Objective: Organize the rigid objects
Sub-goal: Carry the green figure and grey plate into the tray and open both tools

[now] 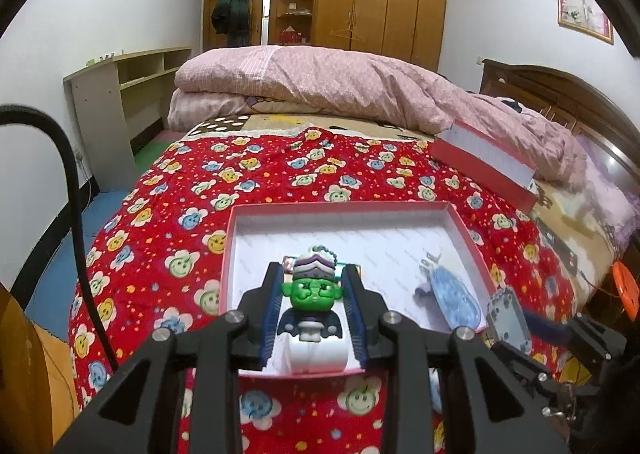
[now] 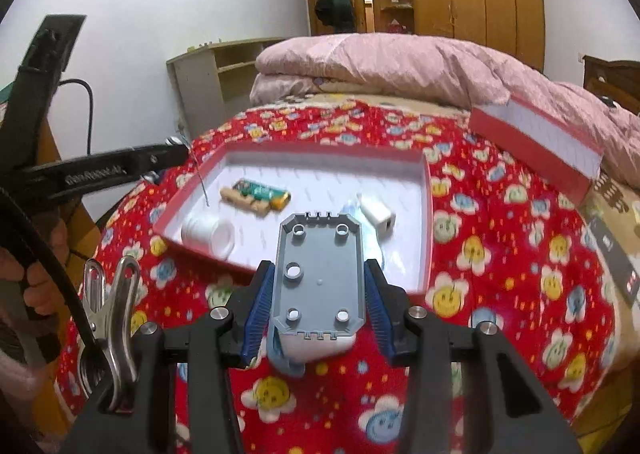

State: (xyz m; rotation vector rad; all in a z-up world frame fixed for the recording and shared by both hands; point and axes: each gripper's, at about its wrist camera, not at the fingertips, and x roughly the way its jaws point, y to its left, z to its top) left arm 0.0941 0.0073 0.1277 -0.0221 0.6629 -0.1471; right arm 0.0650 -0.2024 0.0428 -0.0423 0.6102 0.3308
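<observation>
A green-faced figurine (image 1: 314,290) with a bead chain and a white base sits between the blue pads of my left gripper (image 1: 314,271), which is shut on it above the near end of the open red box (image 1: 472,238). My right gripper (image 2: 319,266) is shut on a grey studded toy plate (image 2: 320,278), held over the box's near rim (image 2: 427,214). That plate (image 1: 509,319) also shows at the right of the left wrist view. Inside the box lie a white roll (image 2: 208,235), a green and yellow board (image 2: 256,196), a white adapter (image 2: 378,214) and a blue glittery piece (image 1: 454,296).
The box lies on a bed with a red flower-print cover (image 1: 280,178). Its red lid (image 1: 484,158) leans at the back right against a pink quilt (image 1: 340,78). A metal clip (image 2: 110,318) and a black cable (image 1: 80,222) hang near the grippers. A hand (image 2: 36,286) grips the left tool.
</observation>
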